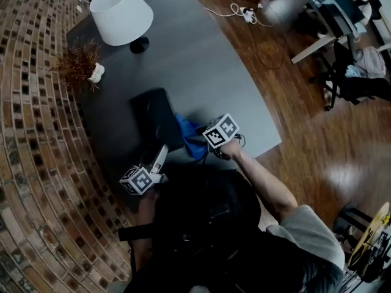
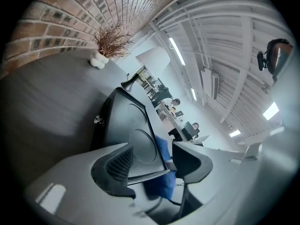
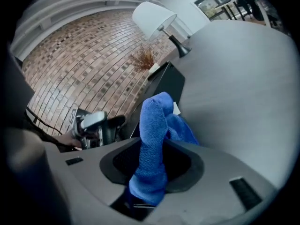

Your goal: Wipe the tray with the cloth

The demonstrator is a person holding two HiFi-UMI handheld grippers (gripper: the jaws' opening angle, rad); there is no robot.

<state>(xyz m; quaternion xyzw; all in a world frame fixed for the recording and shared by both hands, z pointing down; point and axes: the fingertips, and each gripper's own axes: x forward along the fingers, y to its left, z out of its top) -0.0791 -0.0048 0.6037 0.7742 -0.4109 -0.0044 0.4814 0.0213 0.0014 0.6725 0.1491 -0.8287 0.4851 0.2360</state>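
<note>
head view: above, steeply down, far | both gripper views: low, close | shared: tray

Both grippers held low in front of the body, each with something in its jaws.
Left gripper angled slightly down, marker cube toward the person; in its own view the jaws stand half apart with the tray edge clamped between them. Right gripper just beside it, tipped down, jaws narrow and pinched on the cloth, which sticks up past the tips. Right hand wraps the handle, bare right forearm bent back to the shoulder.
</note>
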